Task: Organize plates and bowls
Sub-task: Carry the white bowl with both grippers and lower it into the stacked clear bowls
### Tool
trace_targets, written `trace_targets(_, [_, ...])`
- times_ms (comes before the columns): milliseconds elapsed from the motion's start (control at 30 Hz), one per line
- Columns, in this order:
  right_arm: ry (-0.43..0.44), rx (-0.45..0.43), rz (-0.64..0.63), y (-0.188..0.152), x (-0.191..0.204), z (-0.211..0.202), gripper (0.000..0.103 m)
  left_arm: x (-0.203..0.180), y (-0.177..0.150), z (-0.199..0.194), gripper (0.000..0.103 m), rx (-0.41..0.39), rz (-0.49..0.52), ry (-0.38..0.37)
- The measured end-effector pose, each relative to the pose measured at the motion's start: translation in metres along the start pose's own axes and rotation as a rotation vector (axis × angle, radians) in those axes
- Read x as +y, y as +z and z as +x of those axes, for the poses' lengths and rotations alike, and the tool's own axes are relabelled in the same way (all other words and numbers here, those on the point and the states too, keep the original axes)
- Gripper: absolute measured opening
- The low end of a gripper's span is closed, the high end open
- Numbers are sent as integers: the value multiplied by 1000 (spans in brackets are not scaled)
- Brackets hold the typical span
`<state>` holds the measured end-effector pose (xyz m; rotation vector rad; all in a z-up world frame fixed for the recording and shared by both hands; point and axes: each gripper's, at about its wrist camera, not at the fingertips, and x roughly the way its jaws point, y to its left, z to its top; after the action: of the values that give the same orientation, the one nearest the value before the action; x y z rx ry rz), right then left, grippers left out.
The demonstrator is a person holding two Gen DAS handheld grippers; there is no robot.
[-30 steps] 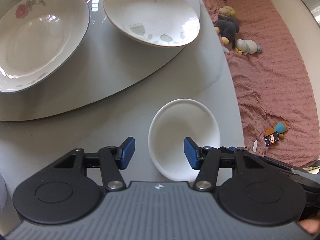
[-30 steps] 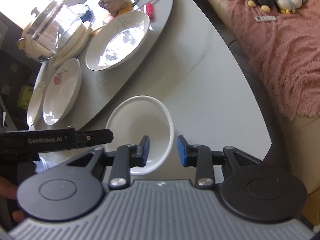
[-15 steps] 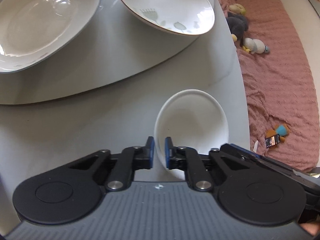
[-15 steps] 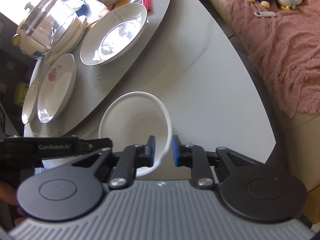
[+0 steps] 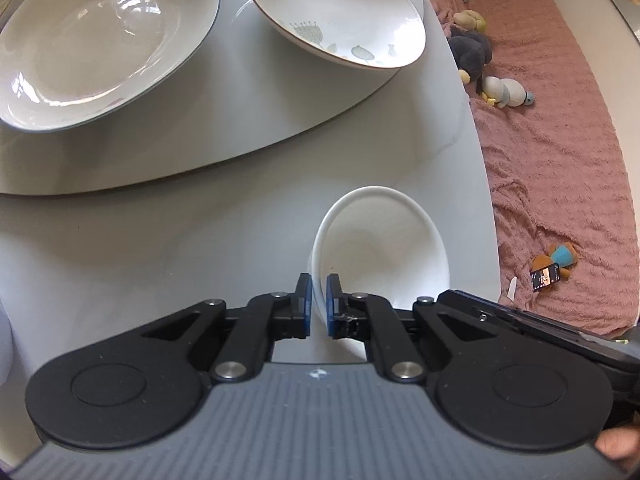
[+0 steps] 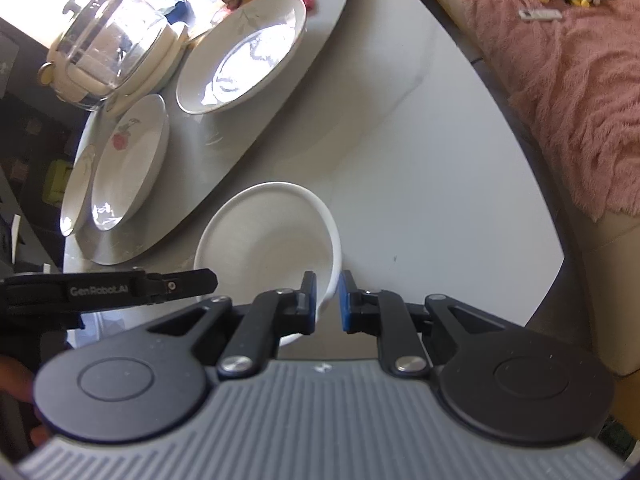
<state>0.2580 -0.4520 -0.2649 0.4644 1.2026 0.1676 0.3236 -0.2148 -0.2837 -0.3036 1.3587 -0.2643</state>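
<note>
**A:** White bowl at the table's 5 o'clock edge, left gripper and right gripper both pinching its rim. Lifting step?

**B:** Looks like it. Next: lift level, toward the plates at 11 o'clock.

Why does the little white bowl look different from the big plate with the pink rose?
The small plain white bowl is deep and undecorated; the wide rose-painted plate is shallow with a grey-blue rim. The bowl sits on the grey table with both grippers on its rim; the plate lies untouched on the turntable. Both are glossy and empty.
</note>
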Motion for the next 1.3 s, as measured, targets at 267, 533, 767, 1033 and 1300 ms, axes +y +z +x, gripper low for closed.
trace_targets(267, [16,15,13,-9,-1,-1,13,0,-2,1,8,6,12,7])
trace_targets(533, [55,21,48,-11,-1,-13,13,0,-6,-13,9,-23,49,2])
trace_targets(767, [64,13,44,-19,8,-31,13,4,-10,-34,9,-33,24,-44])
trace_targets(1033, [84,-31,16,-18,34,-63,13,5,-16,-80,9,-93,51,-113])
trace_targets(1300, [112,-47,14,-28,64,-79,13,23,-23,-121,9,-147,52,-150])
